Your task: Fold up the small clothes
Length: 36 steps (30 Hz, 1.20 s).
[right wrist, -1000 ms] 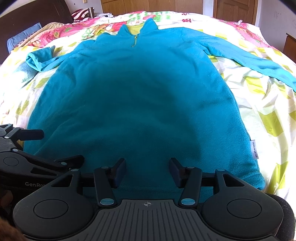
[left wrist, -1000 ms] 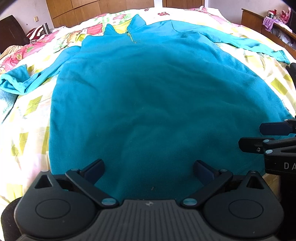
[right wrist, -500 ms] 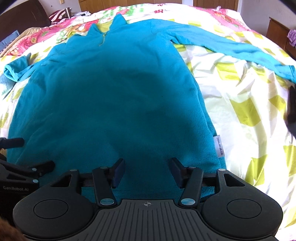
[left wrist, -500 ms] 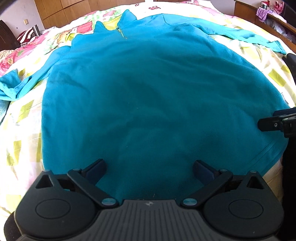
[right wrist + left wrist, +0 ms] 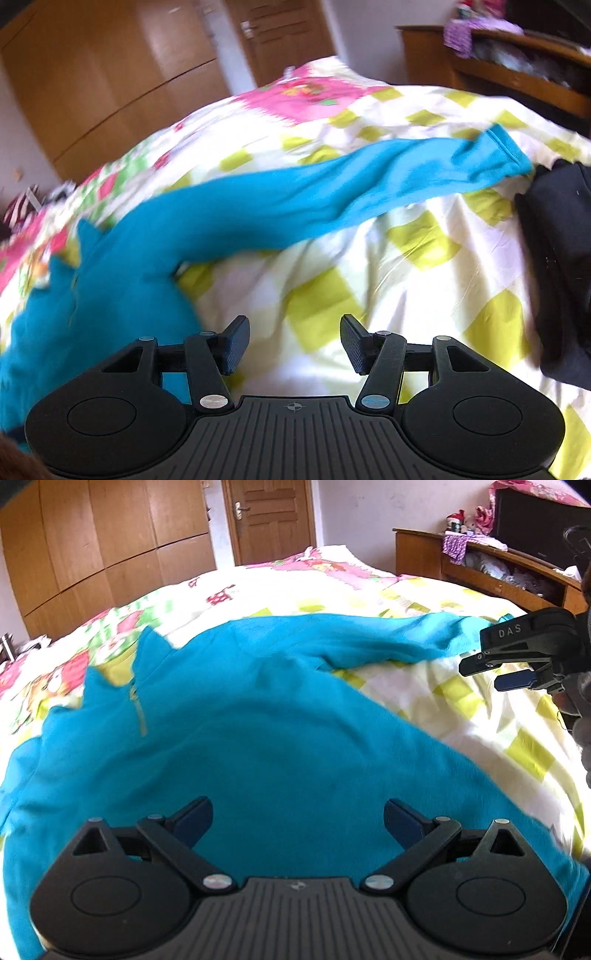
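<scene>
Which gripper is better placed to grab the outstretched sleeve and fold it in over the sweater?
Right. The right gripper is open over the bedspread, facing the blue sleeve and its cuff. The left gripper, also open, hovers over the sweater's body, farther from that sleeve.

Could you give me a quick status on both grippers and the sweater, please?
Left gripper open over teal sweater, empty. Right gripper open over bedspread, empty. Sweater flat, sleeve outstretched. Dark garment beside cuff.
</scene>
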Available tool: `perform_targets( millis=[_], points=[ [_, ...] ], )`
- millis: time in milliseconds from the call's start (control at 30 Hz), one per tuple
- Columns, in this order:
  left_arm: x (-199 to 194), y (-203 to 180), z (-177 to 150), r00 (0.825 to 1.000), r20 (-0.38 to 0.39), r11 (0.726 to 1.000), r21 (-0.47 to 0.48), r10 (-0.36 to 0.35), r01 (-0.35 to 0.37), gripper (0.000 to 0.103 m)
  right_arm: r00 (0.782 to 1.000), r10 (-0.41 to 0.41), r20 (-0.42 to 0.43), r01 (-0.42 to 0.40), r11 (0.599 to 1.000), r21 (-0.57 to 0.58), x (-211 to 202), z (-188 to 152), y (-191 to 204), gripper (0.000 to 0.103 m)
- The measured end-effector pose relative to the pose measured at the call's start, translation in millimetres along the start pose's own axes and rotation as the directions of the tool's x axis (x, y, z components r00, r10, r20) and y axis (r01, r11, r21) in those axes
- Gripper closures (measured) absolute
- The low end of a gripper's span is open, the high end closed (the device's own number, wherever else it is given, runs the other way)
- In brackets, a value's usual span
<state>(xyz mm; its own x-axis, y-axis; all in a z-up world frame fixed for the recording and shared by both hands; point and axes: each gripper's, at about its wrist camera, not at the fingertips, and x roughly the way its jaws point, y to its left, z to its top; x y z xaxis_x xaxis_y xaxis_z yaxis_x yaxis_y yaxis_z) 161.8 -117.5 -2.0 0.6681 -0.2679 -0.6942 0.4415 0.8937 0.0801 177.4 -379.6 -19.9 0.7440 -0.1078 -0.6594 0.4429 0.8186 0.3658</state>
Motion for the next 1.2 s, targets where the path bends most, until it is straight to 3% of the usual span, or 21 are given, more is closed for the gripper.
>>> perform_targets(
  millis=[200,333,433,533,600,633,700,733,767,833,900,1033,1100,1200],
  points=[
    [62.1,-30.2,43.1,0.995,0.036,0.994,0.050,-0.094,0.092,0.000,0.986,-0.133,0.104,0.101,0.958,0.267,43.5,50.5,-74.9,0.049],
    [84.6,-50.9,53.0,0.991,0.044,0.989,0.074,-0.128,0.124,0.000,0.984,-0.130,0.123,0.061,0.890,0.452,64.8,62.3,-115.6,0.049],
    [89.5,-60.6,52.7,0.990,0.038,0.988,0.081,-0.138,0.134,0.000,0.978,-0.128,0.165,0.018,0.840,0.543,58.7,58.5,-129.2,0.049],
    [90.7,-66.9,48.5,0.988,0.032,0.986,0.080,-0.149,0.147,0.000,0.977,-0.119,0.180,0.003,0.843,0.538,67.8,66.8,-130.7,0.047],
    [88.7,-68.5,45.4,0.989,0.025,0.986,0.087,-0.143,0.141,0.000,0.978,-0.083,0.191,-0.042,0.819,0.572,84.9,79.6,-134.1,0.047],
    [86.8,-68.8,44.3,0.990,0.023,0.986,0.091,-0.139,0.137,0.000,0.976,-0.083,0.201,-0.053,0.806,0.589,88.4,82.6,-137.3,0.051],
    [81.1,-67.0,41.8,0.991,0.019,0.988,0.087,-0.131,0.129,0.000,0.976,-0.093,0.196,-0.045,0.798,0.602,93.7,89.2,-143.1,0.085],
    [77.0,-64.8,40.6,0.991,0.020,0.988,0.082,-0.130,0.128,0.000,0.978,-0.090,0.187,-0.042,0.798,0.602,92.3,89.7,-142.3,0.095],
    [72.3,-61.4,39.2,0.991,0.024,0.989,0.076,-0.130,0.127,0.000,0.978,-0.081,0.192,-0.051,0.801,0.596,90.8,92.3,-140.7,0.095],
    [63.6,-53.0,35.1,0.992,0.036,0.991,0.059,-0.124,0.122,0.000,0.969,-0.068,0.236,-0.076,0.832,0.549,79.2,101.9,-127.2,0.096],
    [52.9,-39.6,28.8,0.992,0.050,0.993,0.030,-0.117,0.116,0.000,0.948,-0.037,0.317,-0.112,0.892,0.439,56.5,115.2,-94.8,0.096],
    [30.9,-3.3,8.0,0.995,0.050,0.995,-0.041,-0.092,0.094,0.000,0.917,0.113,0.382,-0.160,0.983,0.094,32.8,133.3,18.4,0.096],
    [19.3,19.0,-6.3,0.997,0.045,0.995,-0.073,-0.062,0.065,0.000,0.903,0.241,0.356,-0.212,0.970,-0.120,30.2,125.1,96.9,0.096],
    [4.8,50.3,-28.2,0.999,0.042,0.993,-0.118,0.008,-0.003,0.000,0.868,0.436,0.239,-0.308,0.849,-0.429,28.6,76.7,210.9,0.096]
  ],
)
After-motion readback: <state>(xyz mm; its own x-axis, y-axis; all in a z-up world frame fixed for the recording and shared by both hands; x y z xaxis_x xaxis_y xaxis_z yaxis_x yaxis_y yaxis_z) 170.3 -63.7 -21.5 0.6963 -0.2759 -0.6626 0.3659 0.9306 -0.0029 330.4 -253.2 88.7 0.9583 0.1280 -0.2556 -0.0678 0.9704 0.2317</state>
